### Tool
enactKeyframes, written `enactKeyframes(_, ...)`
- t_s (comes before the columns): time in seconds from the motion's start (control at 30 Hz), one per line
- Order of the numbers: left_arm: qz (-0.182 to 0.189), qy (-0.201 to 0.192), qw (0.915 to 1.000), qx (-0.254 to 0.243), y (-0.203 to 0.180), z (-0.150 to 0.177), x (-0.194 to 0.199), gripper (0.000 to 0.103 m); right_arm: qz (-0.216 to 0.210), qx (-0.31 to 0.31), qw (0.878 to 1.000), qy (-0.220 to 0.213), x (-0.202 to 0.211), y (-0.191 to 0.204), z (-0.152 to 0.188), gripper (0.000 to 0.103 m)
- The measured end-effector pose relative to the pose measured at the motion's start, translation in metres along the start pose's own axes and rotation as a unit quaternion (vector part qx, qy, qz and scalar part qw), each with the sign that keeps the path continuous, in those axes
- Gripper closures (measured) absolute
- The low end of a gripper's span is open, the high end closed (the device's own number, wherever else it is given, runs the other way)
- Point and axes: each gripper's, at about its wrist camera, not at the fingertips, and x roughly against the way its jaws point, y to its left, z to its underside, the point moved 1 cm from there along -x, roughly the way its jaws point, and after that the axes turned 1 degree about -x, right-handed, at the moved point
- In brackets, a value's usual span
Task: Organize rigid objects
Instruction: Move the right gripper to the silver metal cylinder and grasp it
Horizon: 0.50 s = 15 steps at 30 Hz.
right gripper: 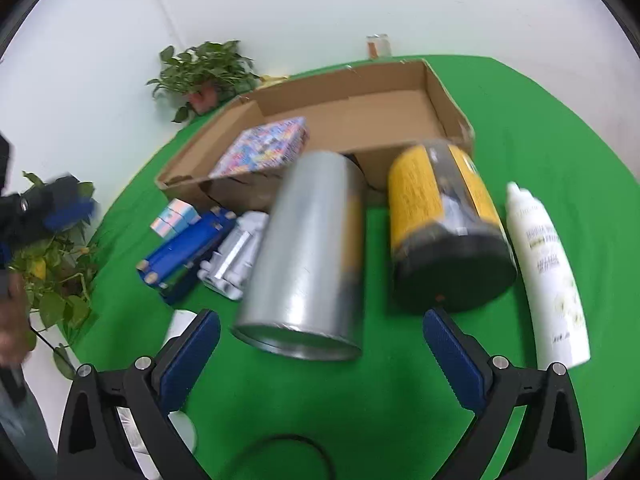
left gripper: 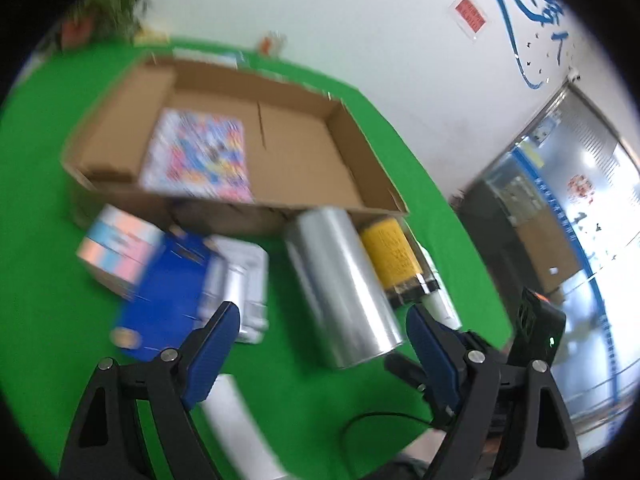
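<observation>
Green table: a round table covered in green cloth (right gripper: 540,152) bears everything else.
Cardboard tray: a shallow brown cardboard box (right gripper: 440,92) with open top sits toward the far side of the table, near the white wall.
Puzzle box: a flat box with a busy multicoloured print (right gripper: 264,148) lies inside the cardboard tray, at its left end.
Silver can: a tall, shiny silver metal cylinder (right gripper: 304,264) lies on its side on the cloth just in front of the tray, its rimmed end toward the right wrist camera.
Yellow jar: a clear round jar with a yellow label and black base (right gripper: 444,220) lies tilted just beside the silver can, on its right.
White bottle: a white plastic bottle with faint lettering (right gripper: 548,276) lies on the cloth just right of the jar.
Blue box: a long blue box (right gripper: 184,248) lies left of the can, touching a white and silver pack (right gripper: 236,256).
Pastel box: a small pink and pale blue carton (right gripper: 174,216) sits beside the blue box, near the tray's front wall.
Left gripper: the left gripper (left gripper: 320,344) has its blue-padded jaws apart, nothing between the pads, above the near end of the silver can.
Right gripper: the right gripper (right gripper: 320,344) has its jaws wide apart and empty, just short of the can's rim.
</observation>
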Motion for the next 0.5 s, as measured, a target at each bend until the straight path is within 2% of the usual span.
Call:
enactKeyframes(0.1,0.006,0.029,0.9993,0.021,0.003,-0.007,-0.04,0.018,-0.002,0.0,1.0,-0.015,-0.006,0.003,0.006,0.001)
enactKeyframes(0.2,0.039,0.061,0.9966,0.039,0.004,-0.014,-0.07,0.019,-0.017,-0.007,1.0,-0.001,-0.024,0.009,0.01,0.004)
enactKeyframes(0.27,0.024,0.075,0.9962,0.036,0.004,-0.012,-0.082,0.019,-0.037,-0.018,0.999,0.022,-0.041,0.011,0.013,0.018)
enactKeyframes(0.3,0.025,0.079,0.996,0.033,0.004,-0.011,-0.086,0.019,-0.046,-0.022,0.998,0.028,-0.047,0.012,0.013,0.017)
enactKeyframes(0.4,0.042,0.085,0.9947,0.04,0.004,-0.008,-0.088,0.02,-0.031,-0.003,0.999,0.011,-0.051,0.018,0.014,0.018)
enactKeyframes(0.5,0.04,0.089,0.9943,0.042,0.004,-0.006,-0.09,0.02,-0.008,0.036,0.999,0.004,-0.047,0.026,0.021,0.018)
